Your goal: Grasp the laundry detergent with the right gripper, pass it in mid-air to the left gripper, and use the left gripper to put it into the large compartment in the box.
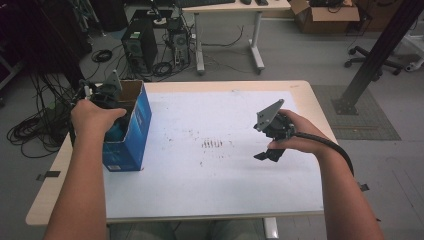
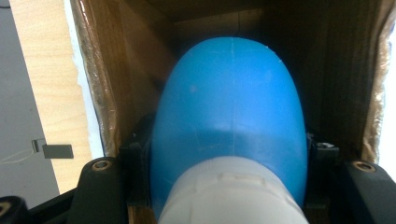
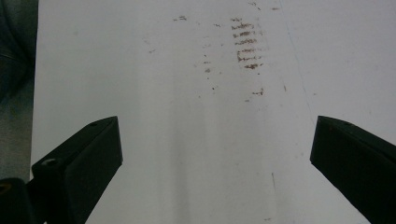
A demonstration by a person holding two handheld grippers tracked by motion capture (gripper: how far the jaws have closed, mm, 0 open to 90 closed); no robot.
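The left gripper is lowered into the open top of the blue cardboard box at the left edge of the table. Its jaws are clamped on a blue bottle with a white cap; the bottle sits squarely between both jaws, body pointing into the box's brown interior. The right gripper hovers over the white mat near brown marks, jaws spread wide with nothing between them.
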